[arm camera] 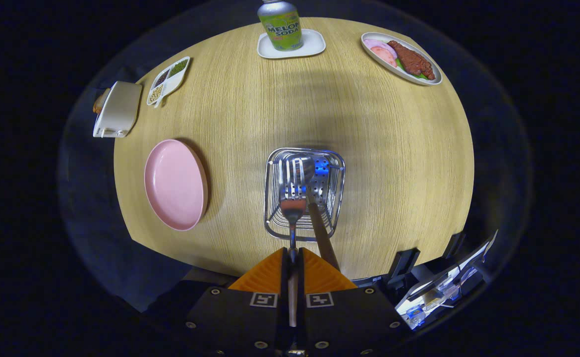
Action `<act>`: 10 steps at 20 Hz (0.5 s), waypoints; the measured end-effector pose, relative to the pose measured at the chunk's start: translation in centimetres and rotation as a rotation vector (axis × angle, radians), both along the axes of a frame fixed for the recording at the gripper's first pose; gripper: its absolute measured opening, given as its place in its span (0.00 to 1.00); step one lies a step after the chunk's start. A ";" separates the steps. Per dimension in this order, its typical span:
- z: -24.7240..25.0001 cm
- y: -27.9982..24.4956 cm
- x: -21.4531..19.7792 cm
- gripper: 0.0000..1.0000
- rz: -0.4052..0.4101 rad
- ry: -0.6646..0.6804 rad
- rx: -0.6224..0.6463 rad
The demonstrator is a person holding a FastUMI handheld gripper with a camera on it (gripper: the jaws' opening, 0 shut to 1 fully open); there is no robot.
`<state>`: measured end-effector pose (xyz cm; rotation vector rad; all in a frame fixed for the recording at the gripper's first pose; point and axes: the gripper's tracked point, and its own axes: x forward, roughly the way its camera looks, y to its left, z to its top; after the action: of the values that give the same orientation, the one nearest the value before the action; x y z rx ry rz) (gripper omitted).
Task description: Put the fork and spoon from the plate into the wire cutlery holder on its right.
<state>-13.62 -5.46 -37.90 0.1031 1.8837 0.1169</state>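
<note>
Over the wire cutlery holder [305, 193], gripper [293, 258] clenched on fork [293, 191] handle; spoon [319, 198] inside; pink plate [175, 184] at 9 o'clock.

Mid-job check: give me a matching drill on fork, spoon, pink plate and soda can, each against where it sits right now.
Things:
1. fork
2. spoon
3. pink plate
4. soda can

Places:
A. on a white tray at the table's far edge
B. bare, to the left of the wire cutlery holder
C. handle clamped in the gripper jaws, tines over the holder
D. standing in the holder, handle leaning toward the gripper

Pairs: 1-C, 2-D, 3-B, 4-A
</note>
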 end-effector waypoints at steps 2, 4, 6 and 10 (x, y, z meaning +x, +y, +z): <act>-0.4 0.0 0.5 0.07 -0.006 0.004 0.001; -0.5 0.2 1.1 0.08 -0.013 -0.006 0.009; -0.6 0.1 1.5 0.10 -0.009 -0.025 0.009; 0.3 0.4 2.8 0.17 -0.044 -0.086 0.023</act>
<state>-10.86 -5.01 -37.56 0.1526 1.7930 0.1110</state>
